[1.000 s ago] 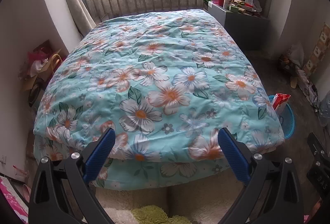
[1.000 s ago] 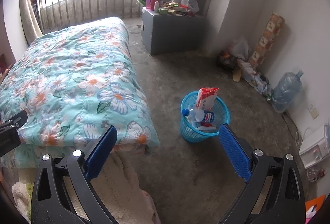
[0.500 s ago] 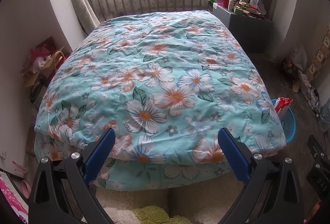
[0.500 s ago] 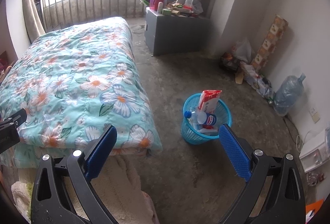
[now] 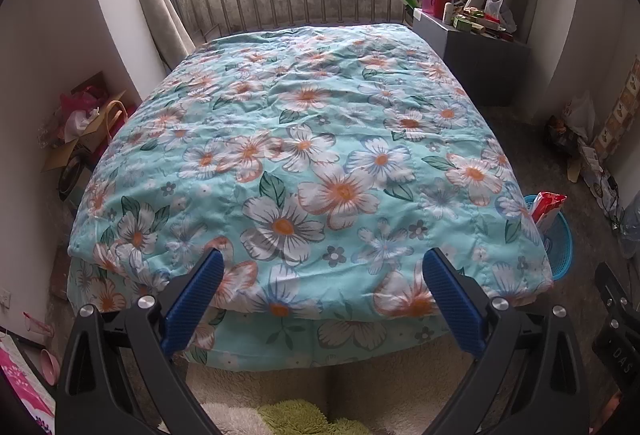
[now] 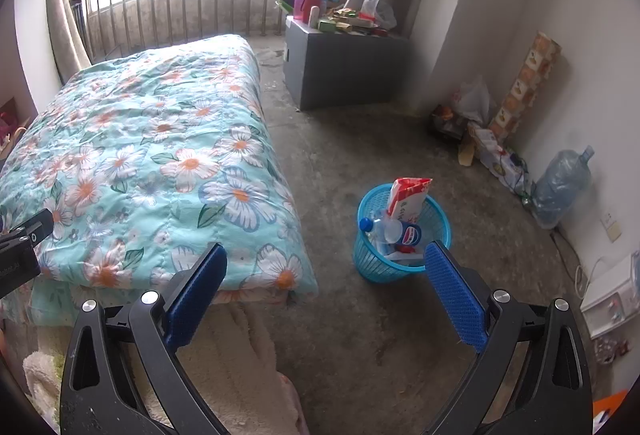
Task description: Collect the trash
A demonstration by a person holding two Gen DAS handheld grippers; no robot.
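Note:
A blue mesh trash basket stands on the concrete floor right of the bed. It holds a red-and-white package and a clear plastic bottle with a blue cap. The basket also shows at the right edge of the left wrist view, half hidden by the quilt. My right gripper is open and empty, held above the floor near the basket. My left gripper is open and empty, held over the foot of the bed.
A bed with a teal floral quilt fills the left wrist view. A grey cabinet with clutter stands by the railing. A water jug, bags and a patterned roll line the right wall. A fleece rug lies below.
Both views have tilted slightly upward and back; the bed and the basket sit a little lower in frame. Both grippers stay open and empty.

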